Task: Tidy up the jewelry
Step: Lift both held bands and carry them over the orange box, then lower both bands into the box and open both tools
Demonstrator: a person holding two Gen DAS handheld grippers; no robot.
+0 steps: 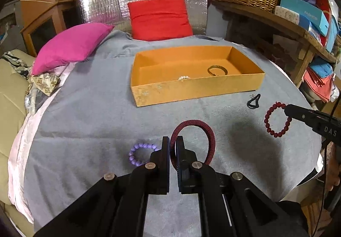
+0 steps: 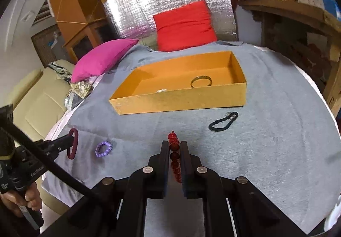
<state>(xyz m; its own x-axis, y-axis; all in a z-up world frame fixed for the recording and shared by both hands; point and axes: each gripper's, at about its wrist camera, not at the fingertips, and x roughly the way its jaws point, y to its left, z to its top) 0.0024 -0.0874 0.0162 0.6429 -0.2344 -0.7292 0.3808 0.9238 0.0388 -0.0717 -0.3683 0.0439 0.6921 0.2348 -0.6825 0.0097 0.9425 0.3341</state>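
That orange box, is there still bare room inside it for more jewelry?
Yes. The orange box is bare at its left end and back; only a gold bangle and small pearl piece lie near its front wall. Outside it, the grey blanket is also bare on the left.

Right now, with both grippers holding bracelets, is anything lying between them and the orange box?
Nothing visible blocks either path. The left gripper holds the dark red ring bracelet, the right gripper the red bead bracelet. Only bare grey cloth lies before the orange box. The black hair tie sits to the right.
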